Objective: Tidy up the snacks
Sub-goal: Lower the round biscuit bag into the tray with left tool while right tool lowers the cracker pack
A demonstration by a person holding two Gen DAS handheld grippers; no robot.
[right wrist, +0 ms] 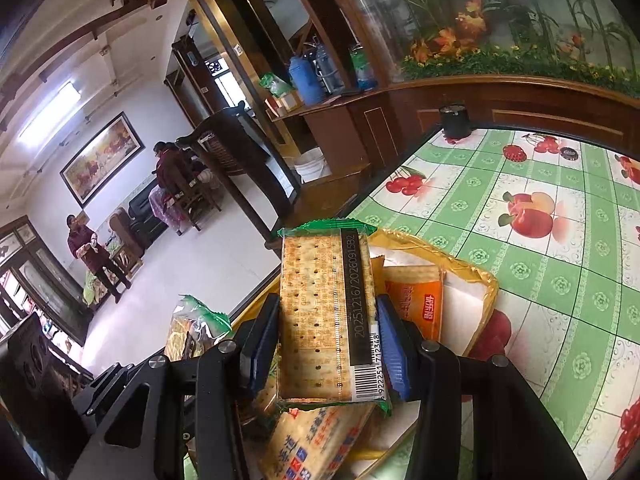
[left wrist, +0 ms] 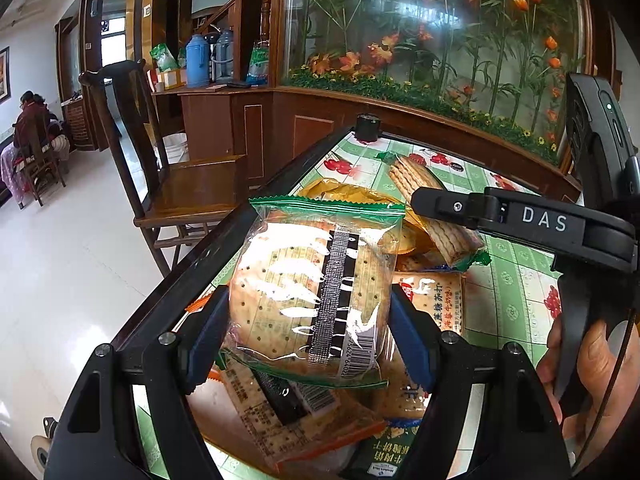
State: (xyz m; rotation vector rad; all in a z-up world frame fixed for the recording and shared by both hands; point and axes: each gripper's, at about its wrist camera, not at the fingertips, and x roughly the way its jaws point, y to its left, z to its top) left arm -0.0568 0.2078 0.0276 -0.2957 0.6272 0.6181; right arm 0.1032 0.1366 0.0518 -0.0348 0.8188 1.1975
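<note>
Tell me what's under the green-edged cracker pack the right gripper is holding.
Under the green-edged cracker pack lies a cracker packet with blue and orange print, inside a yellow tray. Whatever sits deeper is covered.

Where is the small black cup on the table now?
The black cup stands at the far corner of the fruit-patterned table, by the wooden cabinet, in both views, far beyond the yellow tray.

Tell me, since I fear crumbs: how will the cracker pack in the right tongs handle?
The cracker pack probably stays stiff: its stacked squares look flat. The clear film looks glossy, so likely slippery. The crackers may snap if the right tongs squeeze harder.
</note>
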